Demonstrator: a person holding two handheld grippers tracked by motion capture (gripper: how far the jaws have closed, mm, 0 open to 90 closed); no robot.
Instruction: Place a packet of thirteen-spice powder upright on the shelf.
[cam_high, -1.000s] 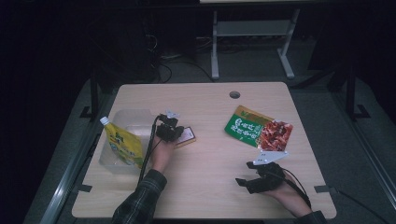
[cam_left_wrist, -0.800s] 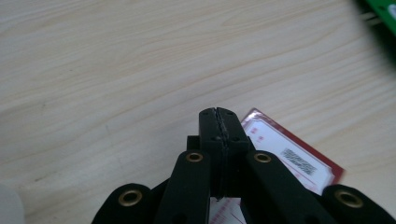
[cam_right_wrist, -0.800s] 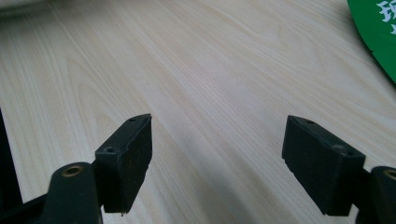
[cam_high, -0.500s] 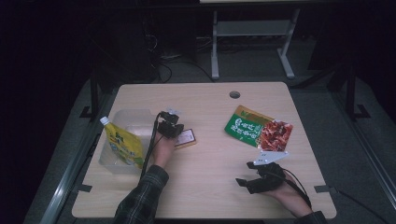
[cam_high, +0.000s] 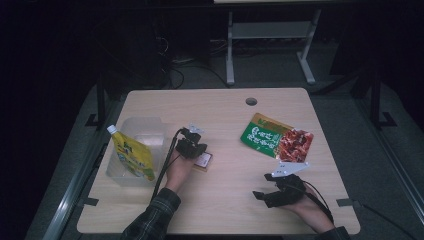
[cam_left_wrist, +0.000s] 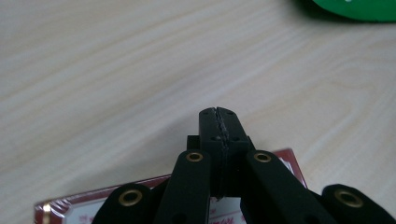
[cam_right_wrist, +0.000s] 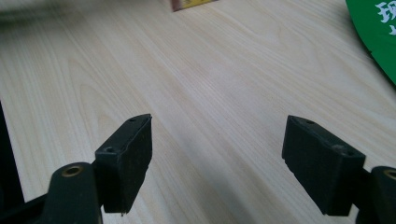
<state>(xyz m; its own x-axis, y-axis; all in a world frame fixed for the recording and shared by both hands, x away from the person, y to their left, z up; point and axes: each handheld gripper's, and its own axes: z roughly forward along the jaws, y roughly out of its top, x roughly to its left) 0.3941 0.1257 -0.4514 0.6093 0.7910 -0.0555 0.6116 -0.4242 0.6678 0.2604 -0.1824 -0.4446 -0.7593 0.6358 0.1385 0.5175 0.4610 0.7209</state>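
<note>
Red card packet (cam_left_wrist: 289, 161) under closed left claw (cam_left_wrist: 218, 113)

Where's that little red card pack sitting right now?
In the high view the red card pack lies flat left of the table's middle, under the left tool, right of the clear plastic box.

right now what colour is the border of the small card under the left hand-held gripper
Dark red with a thin gold line, on the card, clearest in the left gripper view.
</note>
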